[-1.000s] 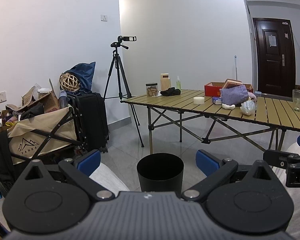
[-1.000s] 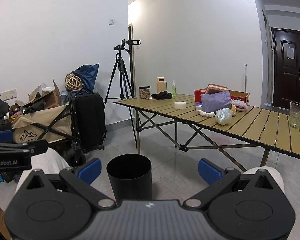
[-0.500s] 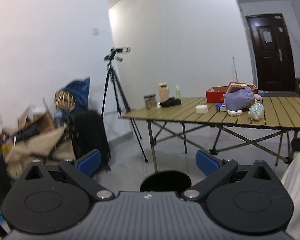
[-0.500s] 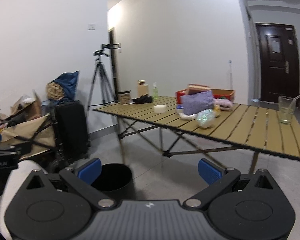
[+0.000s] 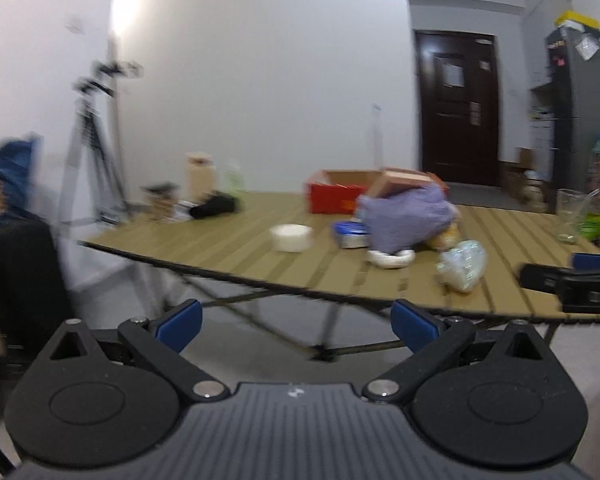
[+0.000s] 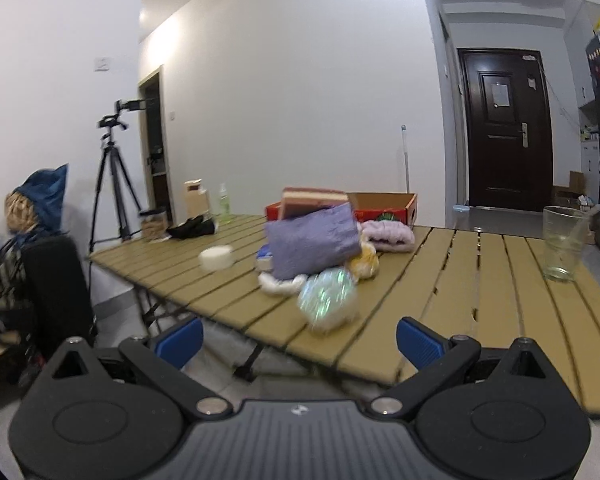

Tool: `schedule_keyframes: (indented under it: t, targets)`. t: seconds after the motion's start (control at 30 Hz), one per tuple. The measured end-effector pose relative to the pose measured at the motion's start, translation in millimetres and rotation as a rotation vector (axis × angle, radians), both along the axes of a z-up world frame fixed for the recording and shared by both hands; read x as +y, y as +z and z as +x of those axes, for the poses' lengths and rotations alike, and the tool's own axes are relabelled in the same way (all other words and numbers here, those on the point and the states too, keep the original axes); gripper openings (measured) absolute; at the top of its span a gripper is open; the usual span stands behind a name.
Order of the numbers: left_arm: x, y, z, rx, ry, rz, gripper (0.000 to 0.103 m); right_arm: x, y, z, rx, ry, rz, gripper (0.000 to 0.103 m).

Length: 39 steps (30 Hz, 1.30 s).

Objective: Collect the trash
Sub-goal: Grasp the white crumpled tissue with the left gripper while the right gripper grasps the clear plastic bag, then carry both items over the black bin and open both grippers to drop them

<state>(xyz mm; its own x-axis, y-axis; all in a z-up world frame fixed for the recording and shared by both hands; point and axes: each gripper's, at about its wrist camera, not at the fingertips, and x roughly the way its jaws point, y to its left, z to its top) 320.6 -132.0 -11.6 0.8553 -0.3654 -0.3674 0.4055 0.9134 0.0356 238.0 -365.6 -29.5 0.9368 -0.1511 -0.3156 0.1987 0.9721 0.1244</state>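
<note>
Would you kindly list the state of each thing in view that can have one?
Left gripper: open, empty.
Right gripper: open, empty.
Red cardboard box: open-topped.
Clear drinking glass: upright, contents unclear.
Crumpled iridescent plastic wrapper: lying on the slatted table.
Dark brown door: closed.

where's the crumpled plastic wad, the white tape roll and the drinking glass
crumpled plastic wad (image 6: 327,295), right wrist view, its shiny middle
white tape roll (image 6: 217,257), right wrist view, its side
drinking glass (image 6: 562,244), right wrist view, its wall
</note>
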Motion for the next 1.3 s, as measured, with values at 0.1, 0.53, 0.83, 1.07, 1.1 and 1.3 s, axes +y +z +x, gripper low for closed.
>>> schedule_keyframes:
  t: [0.1,0.53,0.83,1.07,1.1,1.3]
  targets:
    - [-42.3,-9.1,58.5,0.091,-0.076,0.005,0.083,-20.4,-4.8,59.1,0.049,-0.017,0.020,0.093]
    - [-188.0,-53.0,198.1,0.247,-0.224,0.070,0.077,-75.6,-42.1,150.8,0.168,-0.012,0.134,0.040]
    - [-193.9,-61.7,204.0,0.278,-0.208,0.051,0.022,-88.8,-44.6,144.2,0.149,-0.029,0.179,0.039]
    - [-148.3,-28.7,171.7,0.243,-0.164,0.029,0.020,-88.1,-42.4,137.3,0.124,-0.026,0.182,0.039]
    - [-133.2,-21.1,163.7,0.234,-0.147,0.022,0.020,-85.9,-41.6,135.8,0.118,-0.023,0.174,0.039]
    - [-21.4,17.6,109.7,0.179,0.020,0.018,0.020,-37.0,-19.8,129.5,0.108,0.050,0.081,0.039]
